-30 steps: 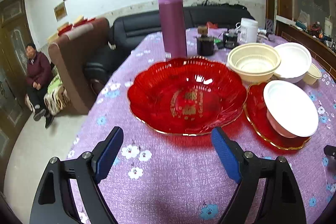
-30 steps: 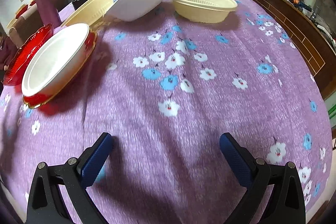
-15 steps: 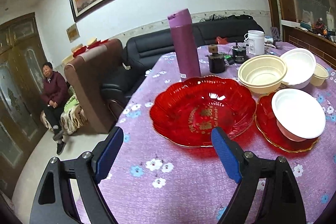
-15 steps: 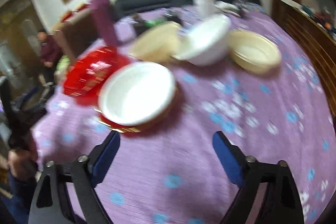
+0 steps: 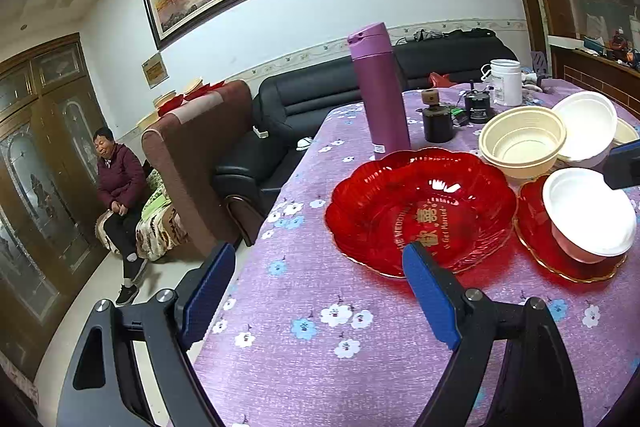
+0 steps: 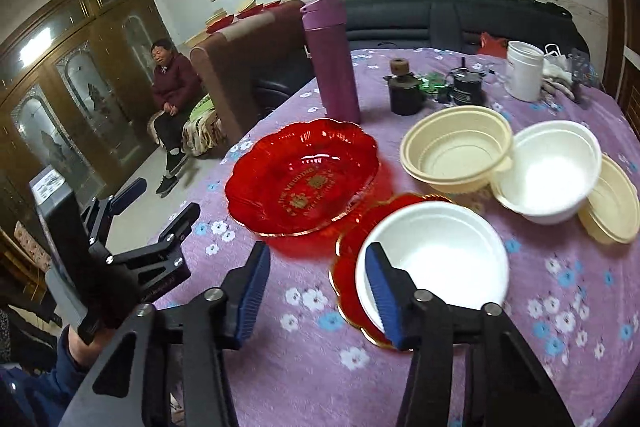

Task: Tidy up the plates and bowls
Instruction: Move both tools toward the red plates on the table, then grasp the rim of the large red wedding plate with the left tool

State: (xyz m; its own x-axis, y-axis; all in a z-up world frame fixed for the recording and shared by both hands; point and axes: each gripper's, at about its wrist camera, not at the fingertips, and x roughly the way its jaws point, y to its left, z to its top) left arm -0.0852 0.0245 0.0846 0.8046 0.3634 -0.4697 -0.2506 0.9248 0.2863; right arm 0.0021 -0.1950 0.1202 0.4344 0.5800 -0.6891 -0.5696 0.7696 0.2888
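Right wrist view: right gripper (image 6: 316,291) closing, nothing between its jaws.
Left gripper (image 5: 320,291): wide, empty.
White bowl (image 6: 436,259): probably light, thin; pinch rim.

I see a matt purple cloth (image 6: 460,379) with a printed flower pattern over the table. The big red plate (image 6: 304,183) looks like glossy see-through plastic with gold lettering; the small red plate (image 6: 348,275) at lower centre has a gilt rim. The white bowl (image 6: 436,259) on it is smooth and matt, the cream bowl (image 6: 456,151) slightly shiny plastic. The flask (image 6: 332,63) is satin purple. The sofa (image 5: 280,131) is glossy black leather.
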